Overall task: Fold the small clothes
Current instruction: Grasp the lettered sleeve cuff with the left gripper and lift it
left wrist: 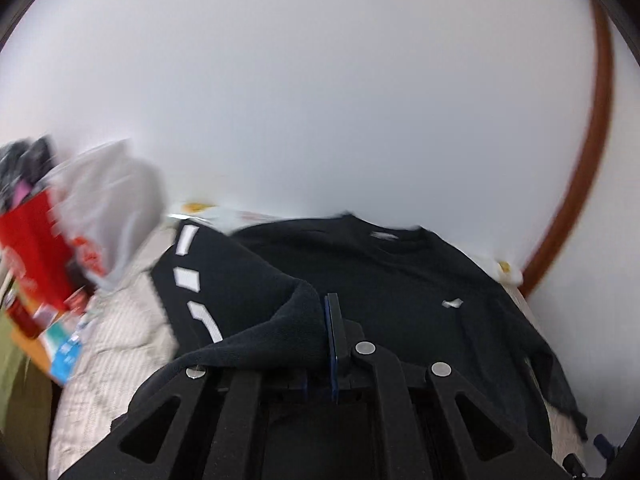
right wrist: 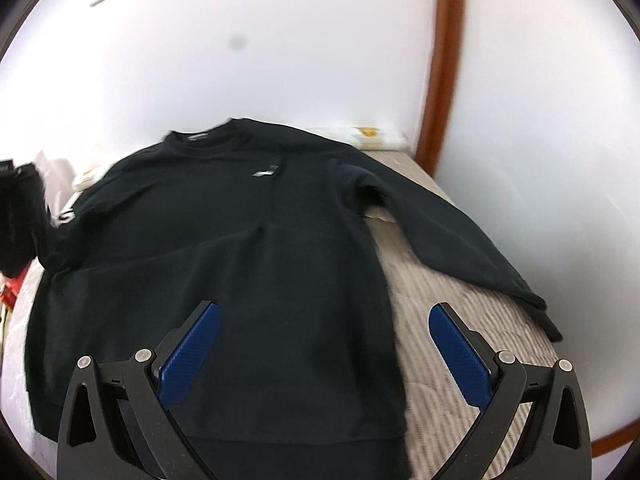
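Far left, off the work area: blurred heap of grey cloth (left wrist: pixel 112 200) and a red box (left wrist: pixel 34 248), not part of the fold; left gripper (left wrist: pixel 326 332) pressed together, pinching a fold of the black sweatshirt (right wrist: pixel 240 264), apparently the left sleeve with white markings (left wrist: pixel 186 278), fabric draped over its fingers and raised off the bed (right wrist: pixel 452 320); sweatshirt lies face up on the striped bedcover, collar toward the white wall (right wrist: pixel 280 40), body mostly flat, slight ridges across the middle; right gripper (right wrist: pixel 324 356) spread wide, holding nothing, above the hem on the right side; right sleeve (right wrist: pixel 452 240) lies out sideways on the bed, unfolded; judgement: early stage, first sleeve fold in hand, right sleeve and body folds not yet done
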A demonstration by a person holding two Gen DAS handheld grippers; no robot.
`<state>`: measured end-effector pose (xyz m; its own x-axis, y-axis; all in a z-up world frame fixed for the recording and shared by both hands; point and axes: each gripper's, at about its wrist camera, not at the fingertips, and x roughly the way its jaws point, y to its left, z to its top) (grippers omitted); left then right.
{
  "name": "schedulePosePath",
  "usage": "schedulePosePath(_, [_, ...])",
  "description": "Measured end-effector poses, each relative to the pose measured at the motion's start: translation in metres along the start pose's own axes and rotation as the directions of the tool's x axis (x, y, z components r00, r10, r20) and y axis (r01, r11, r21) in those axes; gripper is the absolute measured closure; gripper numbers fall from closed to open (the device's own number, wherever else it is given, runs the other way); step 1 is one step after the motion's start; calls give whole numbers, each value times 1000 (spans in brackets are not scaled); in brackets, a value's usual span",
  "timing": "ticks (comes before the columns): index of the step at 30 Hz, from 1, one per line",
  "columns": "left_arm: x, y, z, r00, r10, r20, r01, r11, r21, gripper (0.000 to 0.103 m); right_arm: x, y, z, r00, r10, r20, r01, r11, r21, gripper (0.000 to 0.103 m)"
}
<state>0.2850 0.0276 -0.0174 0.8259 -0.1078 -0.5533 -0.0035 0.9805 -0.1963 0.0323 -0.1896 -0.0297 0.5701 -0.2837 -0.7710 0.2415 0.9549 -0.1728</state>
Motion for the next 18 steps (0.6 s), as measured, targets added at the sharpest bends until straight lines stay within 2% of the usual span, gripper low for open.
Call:
schedulePosePath(5, [44, -61, -16, 995, -44, -90, 53, 993, 101, 96, 16, -34, -12, 998, -32, -50, 34, 998, 56, 1])
schedulePosePath(10, [79, -87, -32, 981, -44, -189, 67, 991, 115, 96, 27, -56, -24, 993, -66, -98, 73, 995, 72, 1])
schedulePosePath(12, [82, -91, -37, 977, -47, -206, 72, 991, 115, 95, 29, -61, -27, 991, -74, -108, 83, 994, 75, 1])
schedulePosePath(13, [81, -92, -40, 974, -59, -218, 85, 990, 115, 88, 30, -63, -28, 991, -77, -109, 86, 993, 76, 1])
schedulePosePath(14, [79, -93, -41, 969, -77, -235, 106, 988, 114, 73, 31, -62, -28, 991, -77, -110, 86, 993, 77, 1])
schedulePosePath(15, [74, -92, -43, 965, -98, -244, 128, 985, 112, 65, 32, -62, -28, 991, -78, -112, 87, 993, 77, 1])
schedulePosePath(17, [54, -92, -48, 970, -117, -215, 147, 980, 132, 41, 29, -58, -26, 992, -76, -105, 83, 994, 67, 1])
schedulePosePath(18, [46, -94, -50, 974, -114, -196, 146, 977, 153, 40, 29, -53, -24, 992, -73, -100, 79, 995, 59, 1])
